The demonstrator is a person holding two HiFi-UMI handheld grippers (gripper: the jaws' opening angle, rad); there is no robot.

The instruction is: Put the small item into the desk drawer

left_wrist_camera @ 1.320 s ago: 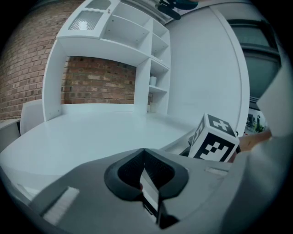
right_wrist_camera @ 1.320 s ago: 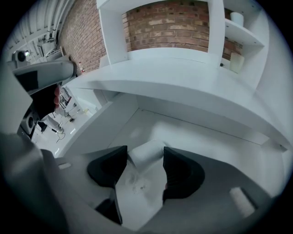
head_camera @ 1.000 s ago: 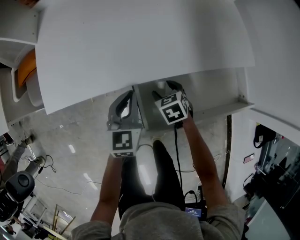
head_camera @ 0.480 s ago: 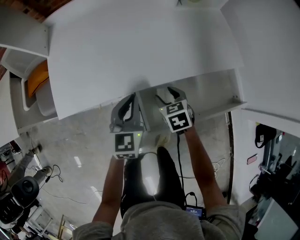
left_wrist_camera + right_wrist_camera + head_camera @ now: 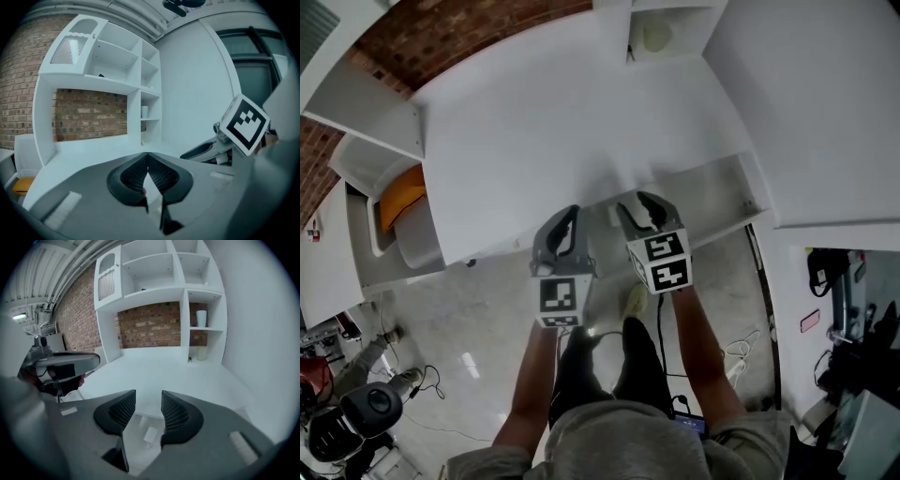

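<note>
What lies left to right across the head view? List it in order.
Orange item in the side shelf → left tool → right tool, jaws apart with nothing between them, having just been closing → right end of the open drawer.

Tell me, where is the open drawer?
In the head view the drawer juts out from under the white desk's front edge, right of centre, with the right gripper at its left end.

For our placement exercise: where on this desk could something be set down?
The white desktop is bare from brick wall to front edge. Crowded: the rear cubby with a cup, the side shelf with an orange item.
</note>
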